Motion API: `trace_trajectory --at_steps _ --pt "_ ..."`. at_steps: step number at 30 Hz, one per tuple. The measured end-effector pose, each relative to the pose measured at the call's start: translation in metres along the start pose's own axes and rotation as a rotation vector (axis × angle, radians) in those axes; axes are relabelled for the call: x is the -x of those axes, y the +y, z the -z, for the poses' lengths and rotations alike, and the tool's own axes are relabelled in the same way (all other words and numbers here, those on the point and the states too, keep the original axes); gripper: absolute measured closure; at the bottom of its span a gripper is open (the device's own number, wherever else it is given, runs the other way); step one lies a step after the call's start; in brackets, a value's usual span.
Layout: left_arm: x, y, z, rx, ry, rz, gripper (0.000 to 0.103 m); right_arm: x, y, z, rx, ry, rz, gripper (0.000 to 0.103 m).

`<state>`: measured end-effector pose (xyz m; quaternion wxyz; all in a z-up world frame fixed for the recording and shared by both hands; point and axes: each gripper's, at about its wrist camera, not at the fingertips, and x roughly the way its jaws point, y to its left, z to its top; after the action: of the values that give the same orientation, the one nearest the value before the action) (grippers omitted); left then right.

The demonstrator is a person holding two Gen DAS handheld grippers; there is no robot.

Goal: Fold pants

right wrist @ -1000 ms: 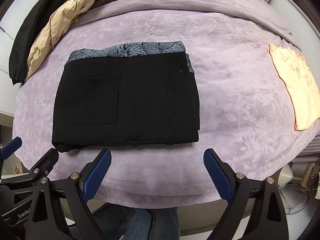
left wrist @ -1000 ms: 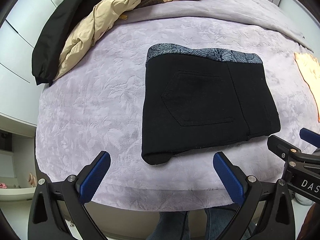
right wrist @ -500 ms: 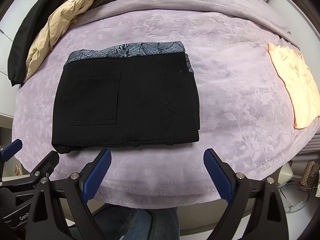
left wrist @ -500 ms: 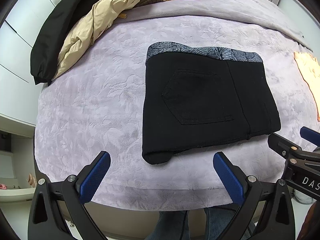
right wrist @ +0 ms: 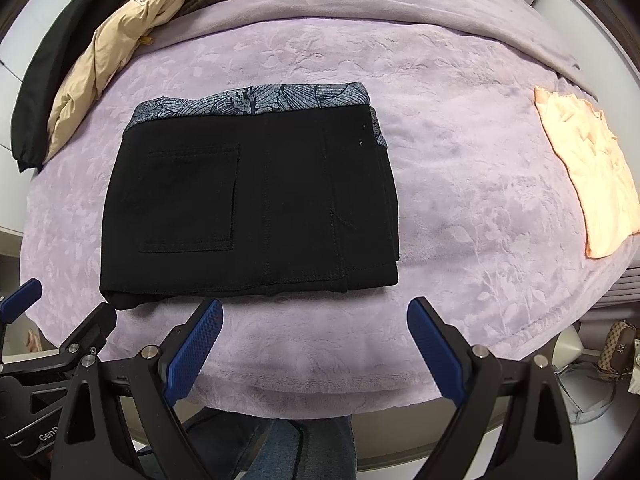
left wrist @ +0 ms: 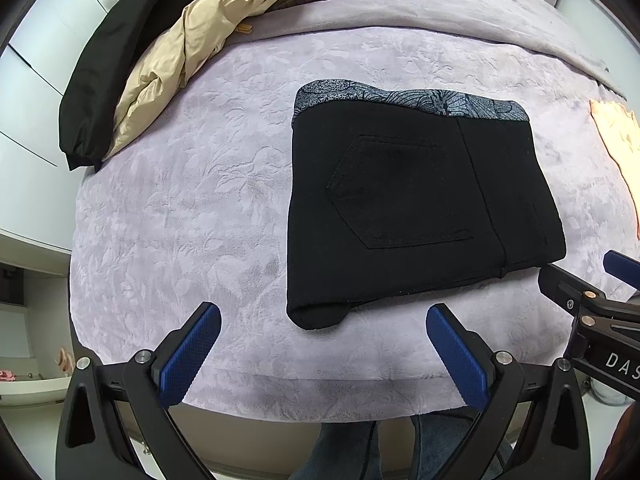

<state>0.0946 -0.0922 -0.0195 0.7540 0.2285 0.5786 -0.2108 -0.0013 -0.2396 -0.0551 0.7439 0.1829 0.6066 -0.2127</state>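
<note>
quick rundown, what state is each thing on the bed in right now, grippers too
black pants: folded into a flat rectangle, patterned lining showing at the far edge
left gripper: open, empty
right gripper: open, empty
peach cloth: spread flat
beige jacket: crumpled

My right claw [right wrist: 314, 354] is wide open over the edge of the purple bed [right wrist: 460, 208]. The black pants [right wrist: 256, 204] lie folded just past it. A peach cloth [right wrist: 592, 172] lies far right.
</note>
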Motion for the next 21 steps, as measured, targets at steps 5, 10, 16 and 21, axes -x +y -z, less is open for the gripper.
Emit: trace_trajectory --at_steps 5,10,16,21 --pt "-0.0006 0.0004 0.0001 -0.002 -0.001 0.003 0.0 -0.0013 0.0016 0.0014 -0.001 0.004 0.002 0.008" --pt "-0.0007 0.0003 -0.0008 -0.002 0.001 0.003 0.0 -0.0017 0.0027 0.0006 0.0 0.004 0.004 0.008" --pt "-0.0005 0.0017 -0.0013 -0.002 -0.001 0.003 0.0 -0.0034 0.0024 -0.0015 0.004 0.005 0.01 0.008" --pt "-0.0005 0.0019 -0.0013 -0.007 -0.002 -0.002 0.0 -0.0045 0.0033 -0.0033 0.01 0.007 0.012 0.008"
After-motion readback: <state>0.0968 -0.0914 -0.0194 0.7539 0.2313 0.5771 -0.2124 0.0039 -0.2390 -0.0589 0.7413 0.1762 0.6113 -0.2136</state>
